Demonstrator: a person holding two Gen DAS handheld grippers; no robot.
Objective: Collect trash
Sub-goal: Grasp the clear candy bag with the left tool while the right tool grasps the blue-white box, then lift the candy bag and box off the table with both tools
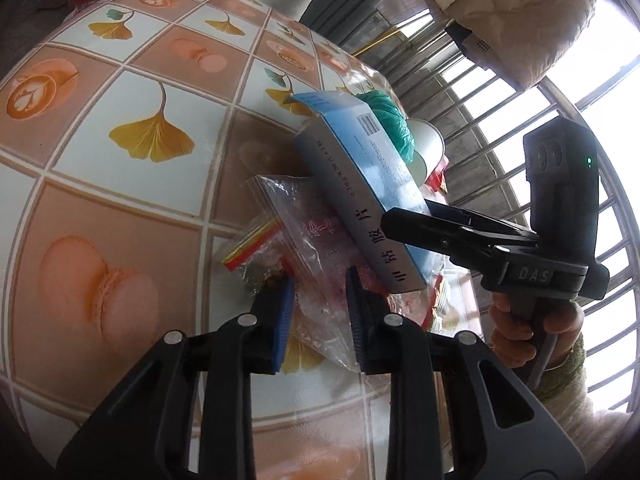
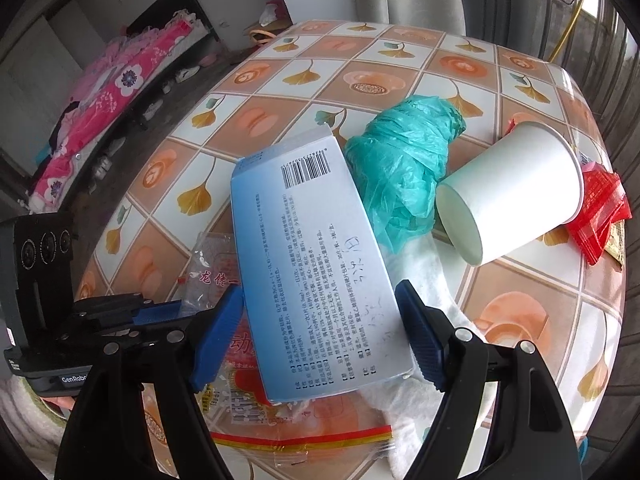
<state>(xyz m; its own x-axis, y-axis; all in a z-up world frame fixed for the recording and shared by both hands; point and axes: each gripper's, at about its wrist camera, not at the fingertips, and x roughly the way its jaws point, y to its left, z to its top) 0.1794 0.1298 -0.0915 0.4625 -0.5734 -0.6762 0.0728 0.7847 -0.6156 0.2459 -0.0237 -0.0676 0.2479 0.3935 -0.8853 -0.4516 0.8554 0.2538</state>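
On the patterned counter the trash lies bunched near one edge: a blue medicine box resting tilted on top of clear plastic bags, with a crumpled green bag, a tipped paper cup and red wrappers just behind. The right gripper has its fingers wide, straddling the near end of the box without clearly touching it. The left gripper holds its fingers narrower around the edge of a clear bag; whether they pinch it I cannot tell. A good grasp, I judge, means closing squarely on the box's two long sides, since its smooth card could slip, then lifting straight so the bags underneath are not dragged.
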